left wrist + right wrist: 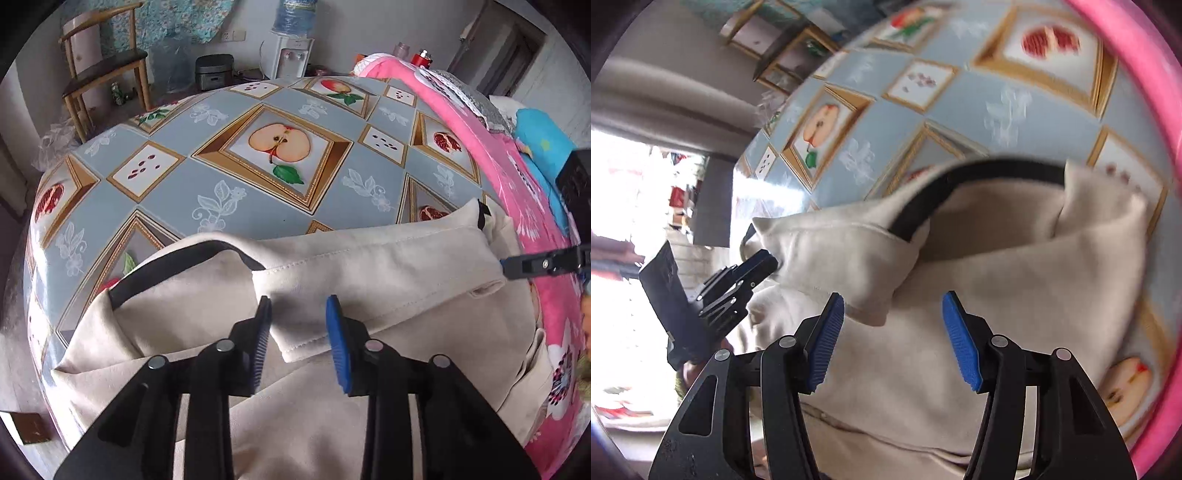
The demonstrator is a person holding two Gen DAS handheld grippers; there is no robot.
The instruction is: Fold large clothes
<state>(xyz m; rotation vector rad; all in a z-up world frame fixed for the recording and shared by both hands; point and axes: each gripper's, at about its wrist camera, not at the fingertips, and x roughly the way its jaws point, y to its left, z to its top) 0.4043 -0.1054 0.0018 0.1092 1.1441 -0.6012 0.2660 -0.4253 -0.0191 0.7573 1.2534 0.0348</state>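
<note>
Cream jacket (pixel 369 280) lies on the desk (pixel 229 192) — its cuff sits between the left tool (pixel 297 310), pads apart. Right tool (pixel 894 308) hangs spread above it — pinching nothing.

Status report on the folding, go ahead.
Left gripper open over a folded flap, not pinching. Right gripper open, empty. Beige garment partly folded on fruit-print tablecloth. Nothing in the way.

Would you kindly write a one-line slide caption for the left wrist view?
Left gripper poised open over a folded flap of the beige garment on a fruit-print tablecloth.
</note>
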